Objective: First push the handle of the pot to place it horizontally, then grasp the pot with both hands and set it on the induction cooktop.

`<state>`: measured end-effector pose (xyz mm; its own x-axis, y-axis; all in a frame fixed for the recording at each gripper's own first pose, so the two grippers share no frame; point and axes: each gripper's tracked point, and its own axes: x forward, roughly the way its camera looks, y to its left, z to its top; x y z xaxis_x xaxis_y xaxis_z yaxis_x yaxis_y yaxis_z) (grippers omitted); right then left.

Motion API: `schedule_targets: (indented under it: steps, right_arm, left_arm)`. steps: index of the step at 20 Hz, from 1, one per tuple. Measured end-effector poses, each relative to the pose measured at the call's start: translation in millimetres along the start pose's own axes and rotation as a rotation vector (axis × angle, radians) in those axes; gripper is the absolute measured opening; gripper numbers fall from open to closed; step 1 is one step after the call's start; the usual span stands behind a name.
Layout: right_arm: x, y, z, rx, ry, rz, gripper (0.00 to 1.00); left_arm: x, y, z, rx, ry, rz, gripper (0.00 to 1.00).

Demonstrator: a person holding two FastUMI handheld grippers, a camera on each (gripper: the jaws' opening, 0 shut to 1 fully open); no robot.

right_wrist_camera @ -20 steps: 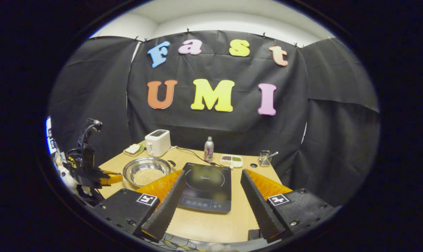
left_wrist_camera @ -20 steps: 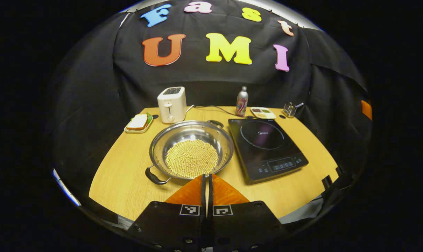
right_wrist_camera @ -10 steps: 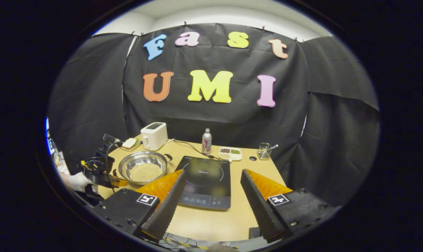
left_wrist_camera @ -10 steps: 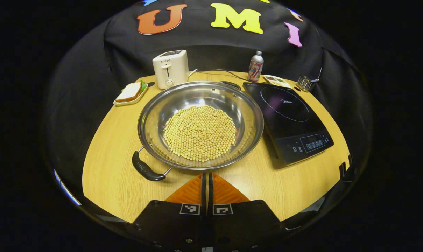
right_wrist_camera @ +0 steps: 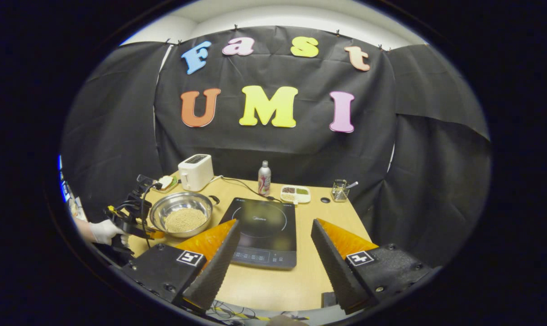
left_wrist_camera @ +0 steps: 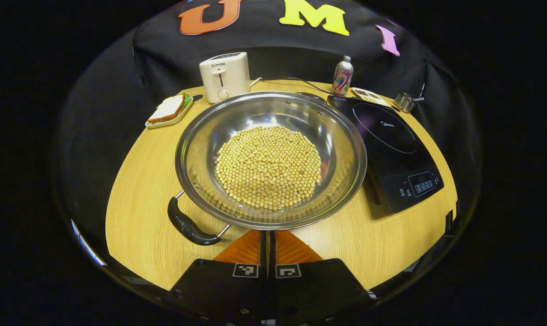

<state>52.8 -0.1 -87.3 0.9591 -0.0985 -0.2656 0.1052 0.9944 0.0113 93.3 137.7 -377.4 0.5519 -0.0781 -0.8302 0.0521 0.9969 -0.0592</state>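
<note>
Steel pot (left_wrist_camera: 273, 158) just beyond closed fingers (left_wrist_camera: 255, 246)

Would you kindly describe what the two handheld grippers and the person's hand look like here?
Each gripper has a black body with a small square black-and-white marker tag at the base of each finger. The right gripper has wedge-shaped fingers with ribbed inner faces. In the right gripper view the left gripper carries black cables looping above it, and the hand holding it wears a white glove.

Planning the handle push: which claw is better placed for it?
Left. The left claw, shut, sits at the pot rim beside its near handle; the right claw hangs open beyond the cooktop.
</note>
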Motion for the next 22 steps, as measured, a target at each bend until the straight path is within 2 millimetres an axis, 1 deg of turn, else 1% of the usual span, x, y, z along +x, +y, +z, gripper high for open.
schedule_targets:
  steps: [2,3,4,8,9,11,12,13,14,15,16,21,22]
  right_arm:
    - [-1.8,-1.4,-1.4,-0.003,0.002,-0.002,0.98]
    - [-2.0,-2.4,-1.8,-0.003,0.002,-0.003,0.98]
    - [-2.3,-2.6,-2.3,-0.002,0.005,-0.005,0.98]
    - [-2.6,-2.0,-7.4,0.007,0.016,-0.001,0.97]
    - [-1.9,-1.0,-7.9,0.006,0.018,0.0,0.98]
    - [-2.2,-0.5,-7.2,0.008,0.017,-0.001,0.98]
    - [-1.8,-0.1,-6.5,0.01,0.015,0.0,0.98]
    - [-1.4,0.0,-7.9,0.009,0.016,0.0,0.97]
    - [-1.4,-0.3,-7.8,0.007,0.017,-0.001,0.98]
    - [-0.8,0.6,-8.6,0.006,0.02,-0.001,0.98]
    - [-0.4,0.6,-8.2,0.007,0.022,0.0,0.97]
    - [0.8,0.2,-6.8,-0.001,0.028,-0.003,0.97]
    - [1.5,0.1,-6.1,-0.005,0.028,-0.005,0.97]
  left_arm:
    - [0.3,7.3,-0.1,-0.001,0.001,0.02,0.1]
    - [1.1,10.7,0.0,-0.005,0.002,0.027,0.0]
    - [0.7,12.9,-1.1,-0.004,0.005,0.036,0.1]
    - [2.1,22.8,0.0,-0.014,0.004,0.055,0.1]
    - [1.8,25.9,0.6,-0.015,0.007,0.063,0.0]
    - [3.9,33.0,2.9,-0.023,0.006,0.07,0.0]
    - [3.9,35.2,3.2,-0.03,0.008,0.073,0.1]
    - [4.6,38.4,4.1,-0.035,0.01,0.079,0.0]
    - [5.9,43.1,6.2,-0.038,0.009,0.086,0.0]
    - [7.5,46.9,7.5,-0.041,0.009,0.093,0.1]
    - [7.5,50.1,6.6,-0.045,0.012,0.095,0.0]
    - [13.4,65.6,9.6,-0.056,0.008,0.117,0.0]
    - [15.9,67.8,11.5,-0.054,0.009,0.122,0.1]
